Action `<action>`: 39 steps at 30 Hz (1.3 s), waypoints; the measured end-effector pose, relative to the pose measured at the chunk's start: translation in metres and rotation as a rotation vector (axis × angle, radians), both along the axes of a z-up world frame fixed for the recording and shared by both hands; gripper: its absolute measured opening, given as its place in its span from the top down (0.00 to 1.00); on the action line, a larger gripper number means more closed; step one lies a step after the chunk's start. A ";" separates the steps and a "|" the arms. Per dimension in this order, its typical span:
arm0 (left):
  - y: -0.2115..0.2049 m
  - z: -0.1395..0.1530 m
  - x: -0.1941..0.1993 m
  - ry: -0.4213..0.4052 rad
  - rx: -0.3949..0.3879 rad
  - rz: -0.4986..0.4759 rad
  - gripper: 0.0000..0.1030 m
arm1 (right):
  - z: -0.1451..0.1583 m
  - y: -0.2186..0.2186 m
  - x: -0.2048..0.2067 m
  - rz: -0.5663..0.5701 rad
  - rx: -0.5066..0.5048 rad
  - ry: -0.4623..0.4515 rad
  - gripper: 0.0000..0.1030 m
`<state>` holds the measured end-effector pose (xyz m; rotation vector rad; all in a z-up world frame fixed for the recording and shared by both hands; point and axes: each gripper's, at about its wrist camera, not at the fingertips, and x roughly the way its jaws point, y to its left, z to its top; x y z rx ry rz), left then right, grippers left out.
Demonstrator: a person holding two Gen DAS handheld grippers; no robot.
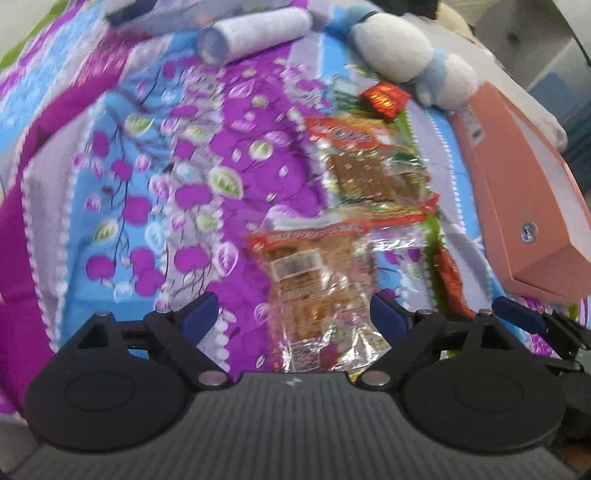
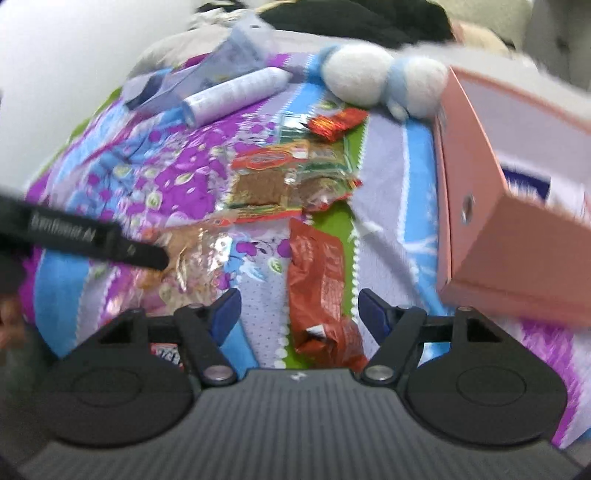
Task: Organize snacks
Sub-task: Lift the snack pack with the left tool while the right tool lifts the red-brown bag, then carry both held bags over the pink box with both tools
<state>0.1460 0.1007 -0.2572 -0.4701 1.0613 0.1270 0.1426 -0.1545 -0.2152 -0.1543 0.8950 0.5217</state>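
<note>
Snack packets lie on a flowered bedspread (image 1: 207, 155). My left gripper (image 1: 295, 314) is open, its blue pads wide on either side of a clear packet with an orange header (image 1: 310, 280), not touching it. Beyond it lie a cracker packet (image 1: 365, 166) and a small red wrapper (image 1: 384, 98). My right gripper (image 2: 299, 312) is open astride a crumpled red-brown packet (image 2: 317, 288), with gaps on both sides. In the right wrist view, a black finger (image 2: 147, 254) of the left gripper reaches over the clear packet (image 2: 192, 254). The cracker packets (image 2: 280, 177) lie further back.
A pink cardboard box (image 1: 524, 192) (image 2: 517, 221) stands close on the right, beside the red-brown packet (image 1: 448, 277). A white and blue plush toy (image 1: 402, 48) (image 2: 369, 74) and a white tube (image 1: 255, 33) (image 2: 236, 96) lie at the far edge.
</note>
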 end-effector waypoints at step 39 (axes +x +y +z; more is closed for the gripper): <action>-0.036 0.008 0.011 -0.066 0.074 -0.104 0.59 | -0.012 -0.009 0.027 -0.076 0.054 0.059 0.57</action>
